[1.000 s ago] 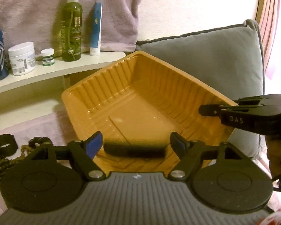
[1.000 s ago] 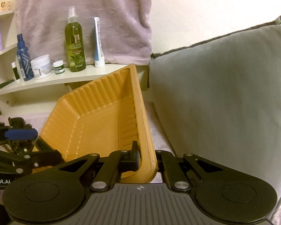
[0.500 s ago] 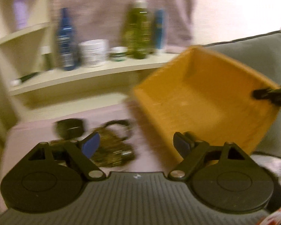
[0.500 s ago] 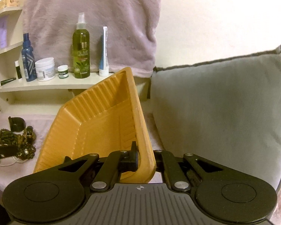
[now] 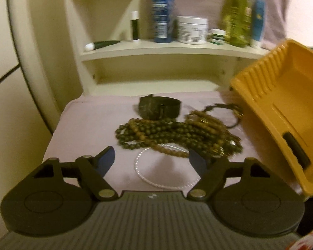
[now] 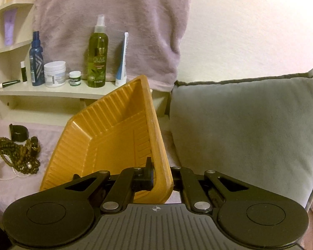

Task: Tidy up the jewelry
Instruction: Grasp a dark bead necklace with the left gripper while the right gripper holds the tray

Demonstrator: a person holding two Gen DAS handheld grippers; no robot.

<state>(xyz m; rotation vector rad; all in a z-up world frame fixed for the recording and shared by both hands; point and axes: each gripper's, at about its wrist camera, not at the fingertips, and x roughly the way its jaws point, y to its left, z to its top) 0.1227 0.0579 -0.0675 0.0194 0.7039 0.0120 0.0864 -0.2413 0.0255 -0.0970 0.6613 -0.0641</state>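
Swung left off the tray, your left gripper now gapes over the beads. Right gripper clamps the tray's rim; lower squarely and pinch one strand.

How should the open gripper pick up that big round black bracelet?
Grip the black bracelet across its wide band wall, one jaw inside the ring and one outside, coming down from above. It lies flat with its hole up, apart from the bead pile. The left gripper is open.
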